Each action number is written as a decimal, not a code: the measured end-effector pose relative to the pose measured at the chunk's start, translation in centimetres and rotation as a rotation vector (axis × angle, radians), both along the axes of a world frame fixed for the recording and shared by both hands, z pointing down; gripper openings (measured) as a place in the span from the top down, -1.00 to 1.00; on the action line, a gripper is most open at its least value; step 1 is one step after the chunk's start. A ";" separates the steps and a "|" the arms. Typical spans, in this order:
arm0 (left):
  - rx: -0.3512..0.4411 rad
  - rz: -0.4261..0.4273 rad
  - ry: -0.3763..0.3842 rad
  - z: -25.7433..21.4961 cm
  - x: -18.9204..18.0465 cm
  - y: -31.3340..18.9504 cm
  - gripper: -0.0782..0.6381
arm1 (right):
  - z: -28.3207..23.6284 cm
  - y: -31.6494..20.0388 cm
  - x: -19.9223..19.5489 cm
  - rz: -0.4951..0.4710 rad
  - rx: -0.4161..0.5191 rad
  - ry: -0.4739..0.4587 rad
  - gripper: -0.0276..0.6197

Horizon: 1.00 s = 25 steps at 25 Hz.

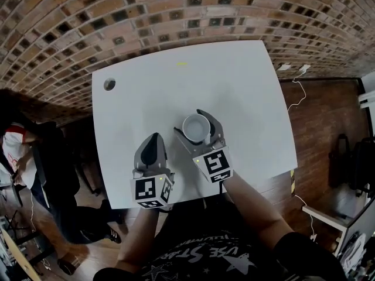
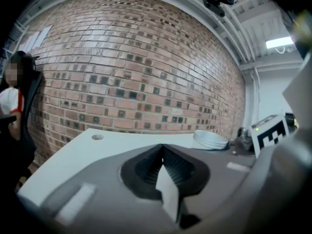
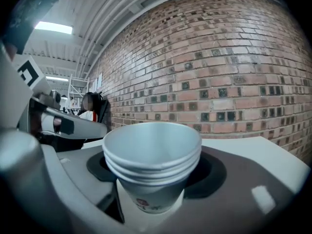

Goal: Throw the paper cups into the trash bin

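A stack of nested white paper cups (image 1: 196,129) stands upright between the jaws of my right gripper (image 1: 192,122), which is shut on it above the white table (image 1: 234,81). In the right gripper view the cups (image 3: 152,155) fill the middle, their rims pressed slightly out of round by the jaws on both sides. My left gripper (image 1: 153,138) rests to the left, near the table's front edge, shut with nothing in it; its tips (image 2: 162,147) meet. From the left gripper view the cups (image 2: 210,139) show at the right. No trash bin is in view.
A round cable hole (image 1: 109,84) sits at the table's far left corner. A brick wall (image 1: 176,4) runs behind the table. A person (image 1: 17,151) sits at the left. Cables (image 1: 299,89) and furniture legs (image 1: 328,215) lie on the wooden floor to the right.
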<state>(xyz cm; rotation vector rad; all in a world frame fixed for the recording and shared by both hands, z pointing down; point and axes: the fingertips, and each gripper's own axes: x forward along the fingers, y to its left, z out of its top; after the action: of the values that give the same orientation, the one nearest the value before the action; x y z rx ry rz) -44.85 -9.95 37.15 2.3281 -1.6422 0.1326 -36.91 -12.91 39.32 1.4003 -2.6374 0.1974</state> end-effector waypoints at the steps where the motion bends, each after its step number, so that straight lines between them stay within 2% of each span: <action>1: 0.008 0.006 0.006 -0.5 0.2 0.0 0.77 | -0.5 0.4 0.2 -0.008 0.003 -0.009 -0.17; 7: 0.070 0.051 0.014 -3.0 1.3 0.6 0.77 | -3.3 3.3 1.2 -0.074 0.001 -0.023 -0.17; 13: 0.114 0.065 0.034 -5.5 1.7 2.1 0.77 | -5.6 5.7 2.9 -0.059 0.001 -0.018 -0.17; 17: 0.160 0.108 0.031 -7.5 2.7 3.5 0.77 | -8.1 7.0 4.3 -0.041 -0.025 -0.076 -0.17; 25: 0.204 0.128 0.019 -10.2 4.0 4.0 0.77 | -11.0 7.2 5.6 -0.014 0.016 -0.099 -0.17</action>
<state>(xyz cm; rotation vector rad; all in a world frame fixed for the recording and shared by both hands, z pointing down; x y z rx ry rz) -40.86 -5.92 26.97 2.5778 -1.5631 -0.0328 -31.27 -5.68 28.30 1.4115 -2.7332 0.2499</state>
